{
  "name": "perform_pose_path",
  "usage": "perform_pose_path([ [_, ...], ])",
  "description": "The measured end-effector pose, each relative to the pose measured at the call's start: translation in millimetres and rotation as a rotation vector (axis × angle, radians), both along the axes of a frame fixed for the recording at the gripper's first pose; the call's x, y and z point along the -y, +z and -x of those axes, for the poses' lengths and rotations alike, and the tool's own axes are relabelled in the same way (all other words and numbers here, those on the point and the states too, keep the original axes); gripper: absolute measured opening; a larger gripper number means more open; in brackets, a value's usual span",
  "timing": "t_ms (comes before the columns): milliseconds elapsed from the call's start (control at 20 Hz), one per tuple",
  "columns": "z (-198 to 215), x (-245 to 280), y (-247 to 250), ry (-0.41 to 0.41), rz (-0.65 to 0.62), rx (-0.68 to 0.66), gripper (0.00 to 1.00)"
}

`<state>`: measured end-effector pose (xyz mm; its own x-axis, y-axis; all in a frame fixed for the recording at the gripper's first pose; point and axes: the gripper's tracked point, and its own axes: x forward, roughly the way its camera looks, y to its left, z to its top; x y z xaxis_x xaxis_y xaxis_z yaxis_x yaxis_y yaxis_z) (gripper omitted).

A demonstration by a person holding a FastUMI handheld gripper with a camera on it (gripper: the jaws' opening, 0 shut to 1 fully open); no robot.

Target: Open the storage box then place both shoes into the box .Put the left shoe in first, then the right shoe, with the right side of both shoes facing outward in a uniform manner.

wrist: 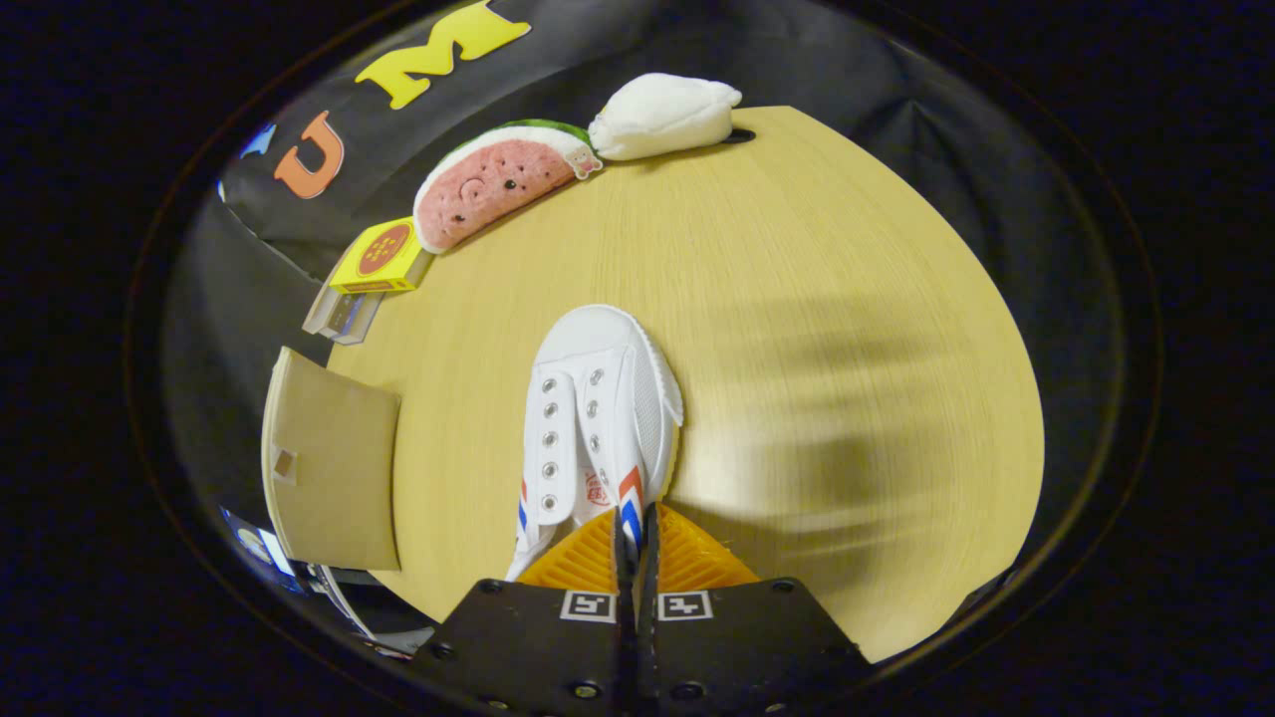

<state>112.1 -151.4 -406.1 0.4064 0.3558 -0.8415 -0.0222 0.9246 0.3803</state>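
Carrying a white shoe [598, 418] over the wooden table [797, 299], gripper [635, 528] fingers pinched closed on its side wall near the heel, probably the left shoe, next calling for travel to the storage box, apparently the tan flap [334, 468] left of the shoe.

Table [857, 299] lies open beside the shoe [598, 418]; clutter [488, 189] lines its far edge.
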Motion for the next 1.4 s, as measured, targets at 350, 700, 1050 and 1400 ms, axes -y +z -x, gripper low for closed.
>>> perform_pose_path([
  [350,11.5,-33.8,68.9,0.000,-0.042,0.043,0.00],
  [700,39.8,-101.3,152.6,-0.011,-0.093,0.157,0.00],
  [1050,74.4,-186.5,204.5,-0.075,-0.120,0.220,0.00],
  [1400,74.5,-296.9,221.8,-0.080,-0.114,0.277,0.00],
])
